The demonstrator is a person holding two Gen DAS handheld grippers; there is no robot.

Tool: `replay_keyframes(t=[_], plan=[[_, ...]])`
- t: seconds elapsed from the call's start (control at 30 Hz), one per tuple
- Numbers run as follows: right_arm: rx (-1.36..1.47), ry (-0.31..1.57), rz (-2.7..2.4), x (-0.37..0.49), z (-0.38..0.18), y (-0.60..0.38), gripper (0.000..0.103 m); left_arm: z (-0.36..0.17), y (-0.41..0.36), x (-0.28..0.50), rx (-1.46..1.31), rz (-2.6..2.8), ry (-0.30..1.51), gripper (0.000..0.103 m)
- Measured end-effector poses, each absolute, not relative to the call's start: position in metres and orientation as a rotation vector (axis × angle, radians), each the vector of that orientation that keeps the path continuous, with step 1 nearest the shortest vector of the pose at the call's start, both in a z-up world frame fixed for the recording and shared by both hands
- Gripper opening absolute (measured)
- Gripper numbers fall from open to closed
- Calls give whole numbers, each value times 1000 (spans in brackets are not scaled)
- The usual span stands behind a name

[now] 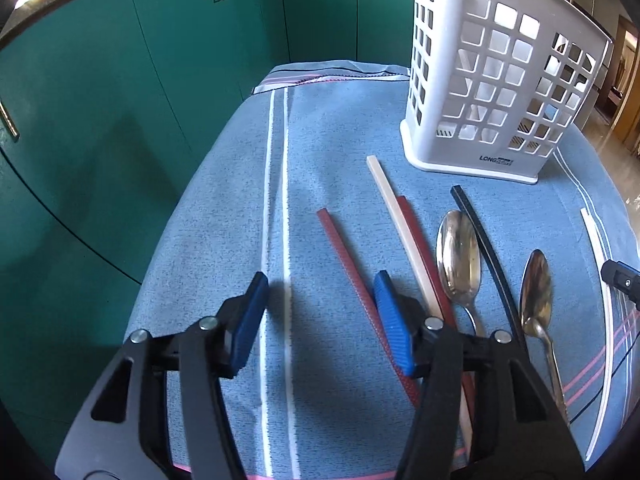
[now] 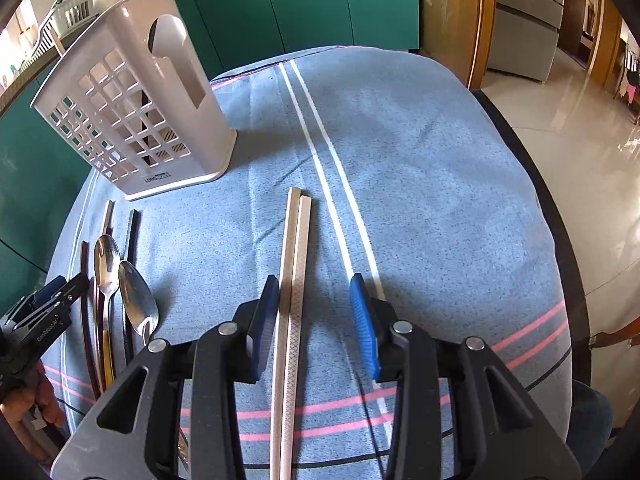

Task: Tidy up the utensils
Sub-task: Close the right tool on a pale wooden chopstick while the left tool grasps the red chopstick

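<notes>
both grippers wide apart over the sticks and spoons

the left gripper (image 1: 320,320) hangs low over the bench (image 1: 224,208), which has a blue cloth on it. its blue fingers (image 1: 394,324) are wide apart and hold nothing. a red chopstick (image 1: 348,264) runs under the right-side finger. next to it lie a white chopstick (image 1: 394,208) and another red chopstick (image 1: 422,248), side by side and touching. then come a big spoon (image 1: 458,258), a black chopstick (image 1: 486,240) and a second spoon (image 1: 536,292). the white basket (image 1: 496,76) stands upright at the far side of the cloth, near the tips of the sticks.

the right gripper (image 2: 314,320) is also low over the cloth. its fingers (image 2: 364,324) are wide apart too and hold nothing. a pair of pale chopsticks (image 2: 294,280) lies between them, close to the left-side finger. the basket (image 2: 132,120) is far off to the left in this view, and the two spoons (image 2: 120,284) lie near the left gripper (image 2: 52,300).
</notes>
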State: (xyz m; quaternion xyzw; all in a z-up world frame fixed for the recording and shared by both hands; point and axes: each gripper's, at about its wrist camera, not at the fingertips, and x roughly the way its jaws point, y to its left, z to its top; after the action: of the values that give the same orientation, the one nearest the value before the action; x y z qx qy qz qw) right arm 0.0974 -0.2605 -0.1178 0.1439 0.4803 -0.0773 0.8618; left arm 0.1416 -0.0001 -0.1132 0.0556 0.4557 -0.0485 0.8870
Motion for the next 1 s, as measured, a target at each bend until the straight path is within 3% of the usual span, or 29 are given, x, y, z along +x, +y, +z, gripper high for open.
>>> replay_keyframes(t=[0.53, 0.8, 0.93, 1.0], plan=[[186, 1030, -135, 109, -120, -232, 41, -119, 6, 152, 89, -112, 949, 60], [128, 1062, -148, 141, -114, -231, 41, -121, 12, 201, 84, -97, 1023, 60], [67, 1115, -111, 162, -120, -224, 38, -118, -4, 216, 163, -123, 1062, 60], [43, 1117, -88, 165, -120, -218, 27, -117, -11, 218, 196, -135, 1069, 53]])
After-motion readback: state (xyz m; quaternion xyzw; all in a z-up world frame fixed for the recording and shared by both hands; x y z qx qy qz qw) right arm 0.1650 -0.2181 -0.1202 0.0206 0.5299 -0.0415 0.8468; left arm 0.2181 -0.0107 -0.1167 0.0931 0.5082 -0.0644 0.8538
